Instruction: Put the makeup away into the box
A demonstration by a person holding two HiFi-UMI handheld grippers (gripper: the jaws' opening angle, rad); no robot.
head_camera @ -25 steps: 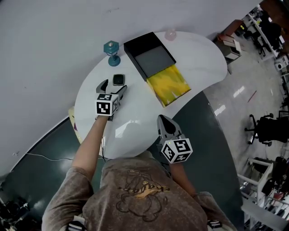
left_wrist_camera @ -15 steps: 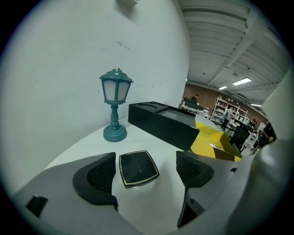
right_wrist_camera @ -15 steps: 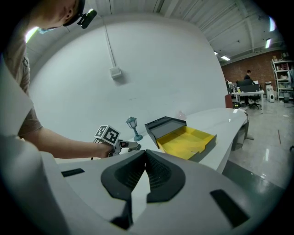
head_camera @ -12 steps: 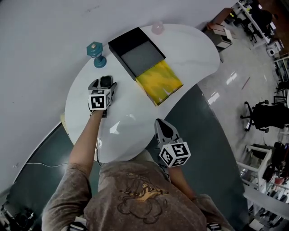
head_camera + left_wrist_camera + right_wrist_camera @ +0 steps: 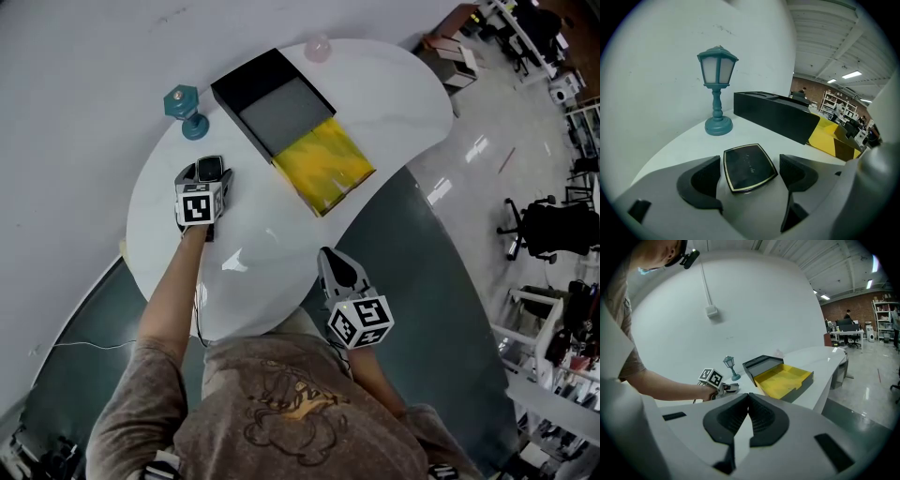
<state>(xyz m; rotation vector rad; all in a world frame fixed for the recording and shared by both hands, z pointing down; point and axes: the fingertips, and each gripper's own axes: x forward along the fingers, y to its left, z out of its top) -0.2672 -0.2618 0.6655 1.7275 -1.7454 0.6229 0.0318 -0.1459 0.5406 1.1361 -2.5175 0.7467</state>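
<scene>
Head view, looking steeply down: a white rounded table (image 5: pixel 394 103) carries a black box (image 5: pixel 272 98) whose yellow drawer (image 5: pixel 323 164) is pulled out toward the person and stands empty. A small teal lamp (image 5: pixel 185 108) stands upright to the left of the box, and a small pink object (image 5: pixel 318 47), too small to identify, sits at the far rim.

Left gripper (image 5: pixel 210 171) reaches over the table's left part, near the lamp. Left gripper view: its jaws stand wide apart on either side of a flat black compact (image 5: pixel 749 167) with a thin gold border. The compact lies closed on the tabletop between the pads – close to the left pad, with a clear gap at the right one – and is not clamped. Beyond it rise the lamp (image 5: pixel 716 93) and the dark side of the box (image 5: pixel 773 115), well apart from the compact.

Right gripper (image 5: pixel 337 269) hangs at the near table edge, close to the person's chest. Right gripper view: its jaws are pressed together with nothing between them (image 5: pixel 749 416), pointing toward the open drawer (image 5: pixel 785 376).
</scene>
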